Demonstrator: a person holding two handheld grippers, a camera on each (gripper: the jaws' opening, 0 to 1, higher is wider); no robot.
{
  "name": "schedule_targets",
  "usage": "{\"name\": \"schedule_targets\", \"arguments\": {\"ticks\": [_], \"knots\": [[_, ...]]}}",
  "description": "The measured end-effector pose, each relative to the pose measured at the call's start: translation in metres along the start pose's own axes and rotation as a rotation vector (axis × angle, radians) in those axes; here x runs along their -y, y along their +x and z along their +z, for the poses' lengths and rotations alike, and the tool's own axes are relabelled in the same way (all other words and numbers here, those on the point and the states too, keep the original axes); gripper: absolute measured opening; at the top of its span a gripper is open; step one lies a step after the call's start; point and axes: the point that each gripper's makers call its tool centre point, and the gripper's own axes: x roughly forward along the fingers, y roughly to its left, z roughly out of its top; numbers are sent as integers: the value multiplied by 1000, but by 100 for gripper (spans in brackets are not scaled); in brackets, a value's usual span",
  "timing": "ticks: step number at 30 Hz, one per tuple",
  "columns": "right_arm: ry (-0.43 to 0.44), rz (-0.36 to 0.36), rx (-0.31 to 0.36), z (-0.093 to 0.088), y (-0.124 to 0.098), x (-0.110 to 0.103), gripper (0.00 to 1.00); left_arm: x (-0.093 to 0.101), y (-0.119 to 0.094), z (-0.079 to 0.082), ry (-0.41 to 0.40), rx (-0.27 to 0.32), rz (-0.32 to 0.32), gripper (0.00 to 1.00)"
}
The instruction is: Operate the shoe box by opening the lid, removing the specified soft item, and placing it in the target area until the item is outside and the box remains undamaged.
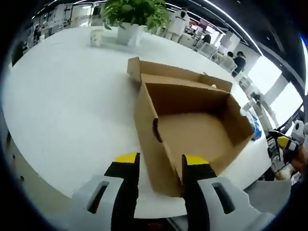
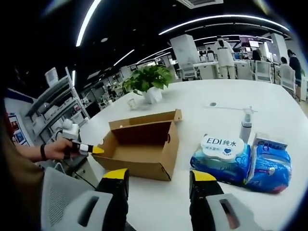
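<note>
Shoe box (image 1: pixel 192 125) lies open and apparently empty on the white table (image 1: pixel 62 106); left gripper (image 1: pixel 158 166), jaws released, straddles its near corner. Right gripper (image 2: pixel 156 180), jaws released, holds nothing and hovers nearby.

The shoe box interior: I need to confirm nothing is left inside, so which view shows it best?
The left gripper view: it looks down into the open shoe box, showing its bare cardboard floor and inner walls. The right gripper view shows the box from the side, mostly outer walls with only a strip of floor.
</note>
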Motion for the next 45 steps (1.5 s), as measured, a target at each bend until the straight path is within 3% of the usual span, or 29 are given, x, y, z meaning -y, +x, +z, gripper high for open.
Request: {"name": "schedule_targets", "arguments": {"ticks": [2, 5, 13, 16, 23, 27, 29, 33, 38, 43, 45], "knots": [[-1, -12, -13, -3, 0, 2, 45, 1, 3, 1, -46, 4, -5, 27], [12, -10, -7, -3, 1, 0, 44, 2, 5, 1, -46, 7, 5, 21], [-6, -22, -62, -8, 5, 0, 43, -4, 7, 4, -143, 41, 85, 16], [5, -46, -76, -8, 9, 4, 37, -6, 6, 5, -151, 59, 110, 14], [30, -47, -83, 1, 30, 1, 37, -10, 6, 8, -149, 89, 155, 11], [32, -84, -102, 11, 45, 11, 32, -12, 6, 10, -134, 98, 159, 10], [75, -116, -97, 21, 53, 20, 31, -15, 6, 11, -136, 104, 165, 10], [126, -123, -35, 53, 71, 28, 31, -20, 5, 13, -147, 111, 179, 9], [130, -124, -24, 80, 98, 33, 33, -25, 6, 15, -151, 109, 179, 8], [155, -140, -31, 96, 128, 41, 33, -25, 8, 15, -152, 104, 181, 8], [211, -165, -71, 92, 141, 48, 33, -25, 8, 15, -146, 102, 182, 8]]}}
